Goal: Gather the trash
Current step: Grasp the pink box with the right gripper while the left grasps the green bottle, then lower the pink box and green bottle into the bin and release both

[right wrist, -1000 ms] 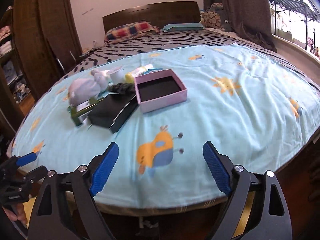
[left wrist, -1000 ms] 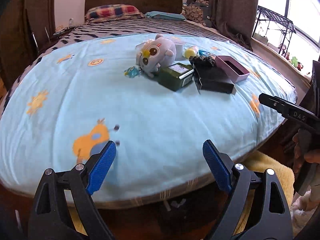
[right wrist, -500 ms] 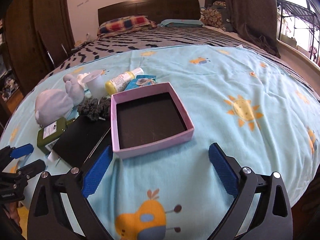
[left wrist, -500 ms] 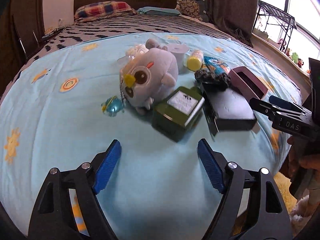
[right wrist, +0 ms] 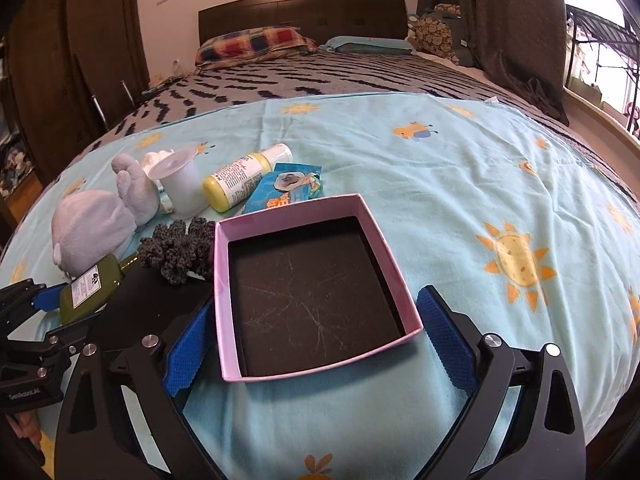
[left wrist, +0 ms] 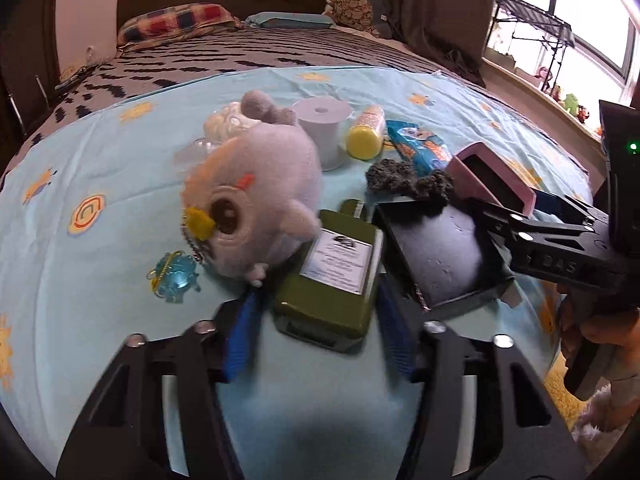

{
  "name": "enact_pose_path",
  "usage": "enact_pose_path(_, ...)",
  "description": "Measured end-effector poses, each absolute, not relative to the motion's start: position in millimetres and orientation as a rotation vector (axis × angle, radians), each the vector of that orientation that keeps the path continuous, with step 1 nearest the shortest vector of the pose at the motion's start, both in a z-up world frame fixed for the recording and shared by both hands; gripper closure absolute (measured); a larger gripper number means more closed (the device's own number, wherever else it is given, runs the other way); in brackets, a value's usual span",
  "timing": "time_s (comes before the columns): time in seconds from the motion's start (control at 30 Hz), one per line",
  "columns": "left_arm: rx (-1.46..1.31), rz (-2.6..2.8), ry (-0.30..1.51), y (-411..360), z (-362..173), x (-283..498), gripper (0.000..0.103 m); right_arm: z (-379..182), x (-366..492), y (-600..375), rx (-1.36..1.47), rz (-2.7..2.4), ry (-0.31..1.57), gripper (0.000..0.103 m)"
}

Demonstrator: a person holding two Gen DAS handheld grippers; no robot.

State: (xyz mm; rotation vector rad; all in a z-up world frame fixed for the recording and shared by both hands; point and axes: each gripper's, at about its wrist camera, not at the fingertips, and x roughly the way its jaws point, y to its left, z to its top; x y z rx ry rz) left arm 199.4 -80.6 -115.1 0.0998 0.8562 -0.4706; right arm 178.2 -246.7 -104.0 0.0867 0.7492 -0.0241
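Left claw (left wrist: pixel 320 340): jaws closing around the green bottle (left wrist: pixel 332 276), which sits between the blue pads. Can't tell if they're pressing on it yet, so I'd call it not gripped so far.
Right claw (right wrist: pixel 316 340): spread wide either side of the pink box (right wrist: pixel 312 280) and starting to close in; pads not touching its walls.
What changed: a second ago both claws were back at the bed's edge with the pile far off, now they're right on top of it, and the left one went from wide open to nearly pinching.
Meaning for the task: looks like pickup is just starting, bottle first, with the box probably there to take the trash. Nothing collected yet.
Where the stuff is: all on the blue sheet (right wrist: pixel 480 184) of the bed, bottle leaning against the plush toy (left wrist: pixel 256 200), black lid (left wrist: pixel 440 256) just beside it, yellow bottle (right wrist: pixel 240 180) and snack wrapper (right wrist: pixel 288 188) behind the box.
Writing: "DAS" on the right claw's body in the left view, "GenRobot.AI" on the left claw's in the right view. Bottle label too blurry to read.
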Motion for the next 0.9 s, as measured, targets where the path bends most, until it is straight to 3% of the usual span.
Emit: enact_pose_path(0.9, 0.075, -0.368, 0.781, -23.9, -96.7, 64.3, 0.059, -76.0, 37.2, -240.4, 0.142, 0.073, 0.652, 0.02)
